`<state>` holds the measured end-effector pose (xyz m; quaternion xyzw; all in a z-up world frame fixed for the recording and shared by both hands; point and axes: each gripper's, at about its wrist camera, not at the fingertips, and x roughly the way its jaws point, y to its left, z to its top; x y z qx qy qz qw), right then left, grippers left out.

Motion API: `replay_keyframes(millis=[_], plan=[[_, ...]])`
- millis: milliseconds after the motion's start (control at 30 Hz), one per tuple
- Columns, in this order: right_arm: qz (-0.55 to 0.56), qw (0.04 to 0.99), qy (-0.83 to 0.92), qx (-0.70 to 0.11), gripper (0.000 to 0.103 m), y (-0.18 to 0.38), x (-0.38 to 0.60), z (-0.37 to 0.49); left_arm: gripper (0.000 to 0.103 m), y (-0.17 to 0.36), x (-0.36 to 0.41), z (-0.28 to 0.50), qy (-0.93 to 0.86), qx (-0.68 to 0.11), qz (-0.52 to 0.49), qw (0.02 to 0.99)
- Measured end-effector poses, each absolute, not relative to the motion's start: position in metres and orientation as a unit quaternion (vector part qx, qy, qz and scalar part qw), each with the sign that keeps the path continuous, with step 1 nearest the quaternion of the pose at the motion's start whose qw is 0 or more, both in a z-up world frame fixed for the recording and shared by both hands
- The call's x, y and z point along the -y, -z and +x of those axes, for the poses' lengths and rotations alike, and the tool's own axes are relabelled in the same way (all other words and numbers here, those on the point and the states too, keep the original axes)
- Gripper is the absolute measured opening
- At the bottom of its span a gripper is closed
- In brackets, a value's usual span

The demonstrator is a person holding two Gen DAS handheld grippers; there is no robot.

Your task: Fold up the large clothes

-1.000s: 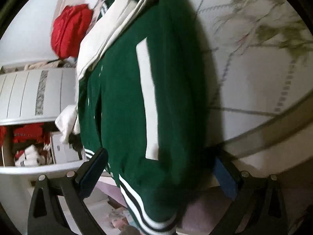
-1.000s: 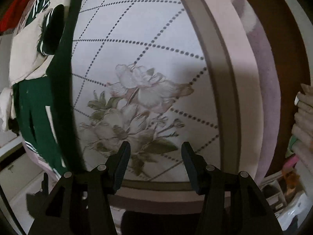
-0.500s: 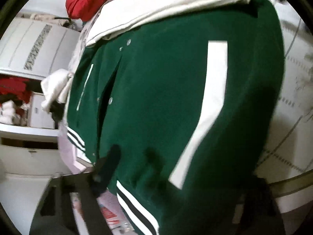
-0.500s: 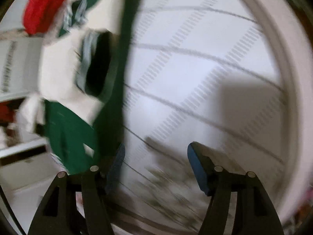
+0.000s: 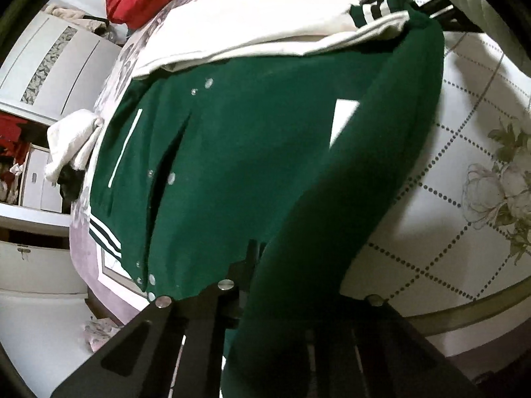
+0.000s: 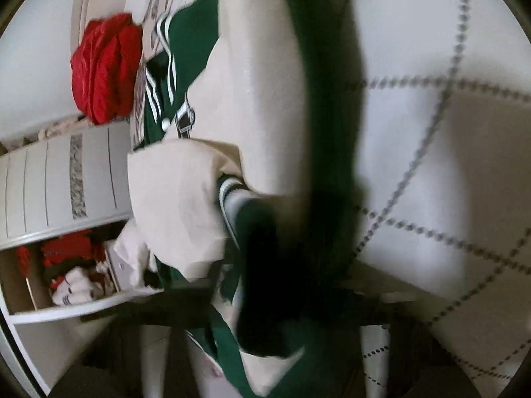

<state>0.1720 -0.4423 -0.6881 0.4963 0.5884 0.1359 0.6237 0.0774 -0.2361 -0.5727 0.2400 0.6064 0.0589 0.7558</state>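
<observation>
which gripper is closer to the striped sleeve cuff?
Right. The right gripper is closing right at the striped cuff; the left gripper is shut on the green jacket hem, far from it.

left gripper (image 5: 262, 285): black frame | silver round screws | angular arms

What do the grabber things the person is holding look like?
Each hand-held gripper is matte black. The left hand-held gripper has flat angled arms with triangular cut-outs and round silver screws at the joints. The right hand-held gripper is blurred and mostly hidden by cloth, only dark bars showing. No sleeves or cables show.
</observation>
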Motion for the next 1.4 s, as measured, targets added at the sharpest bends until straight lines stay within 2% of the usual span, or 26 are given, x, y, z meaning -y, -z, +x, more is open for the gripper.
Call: replay_keyframes(millis=[167, 433, 633, 833, 967, 1100, 1133, 1167, 1200, 1233, 1267, 1333, 1400], plan=[[0.508, 0.619, -0.119, -0.587, 0.014, 0.658, 0.464, 0.159, 0.006, 0.537, 0.228, 0.059, -0.041, -0.603, 0.234, 0.762], [0.46, 0.631, -0.078, -0.62, 0.014, 0.538, 0.528, 0.064, 0.007, 0.452, 0.219, 0.008, 0.029, -0.627, 0.188, 0.755], [0.398, 0.652, -0.064, -0.643, 0.014, 0.461, 0.506, 0.094, 0.008, 0.409, 0.172, 0.061, 0.014, -0.612, 0.113, 0.782], [0.347, 0.673, -0.068, -0.65, 0.015, 0.444, 0.418, 0.203, 0.012, 0.444, 0.075, 0.162, -0.021, -0.601, 0.028, 0.799], [0.303, 0.677, -0.051, -0.669, 0.015, 0.481, 0.345, 0.281, 0.014, 0.505, 0.018, 0.21, -0.025, -0.63, -0.021, 0.776], [0.261, 0.671, -0.028, -0.693, 0.016, 0.531, 0.292, 0.322, 0.016, 0.557, -0.02, 0.234, -0.014, -0.654, -0.055, 0.754], [0.256, 0.668, -0.021, -0.698, 0.019, 0.541, 0.283, 0.329, 0.019, 0.568, -0.028, 0.237, -0.011, -0.661, -0.064, 0.748], [0.243, 0.663, -0.022, -0.707, 0.029, 0.549, 0.273, 0.336, 0.024, 0.579, -0.041, 0.241, -0.006, -0.667, -0.089, 0.74], [0.235, 0.66, -0.026, -0.713, 0.035, 0.554, 0.265, 0.341, 0.03, 0.586, -0.051, 0.242, -0.008, -0.67, -0.113, 0.734], [0.235, 0.657, -0.029, -0.716, 0.046, 0.558, 0.26, 0.345, 0.038, 0.589, -0.061, 0.242, -0.011, -0.673, -0.136, 0.727], [0.239, 0.655, -0.039, -0.716, 0.058, 0.558, 0.256, 0.349, 0.039, 0.591, -0.075, 0.241, -0.012, -0.675, -0.178, 0.715], [0.253, 0.651, -0.066, -0.713, 0.066, 0.555, 0.255, 0.351, 0.041, 0.585, -0.097, 0.236, -0.017, -0.674, -0.24, 0.699], [0.293, 0.644, -0.115, -0.697, 0.066, 0.543, 0.261, 0.346, 0.042, 0.573, -0.111, 0.23, -0.023, -0.664, -0.266, 0.699]])
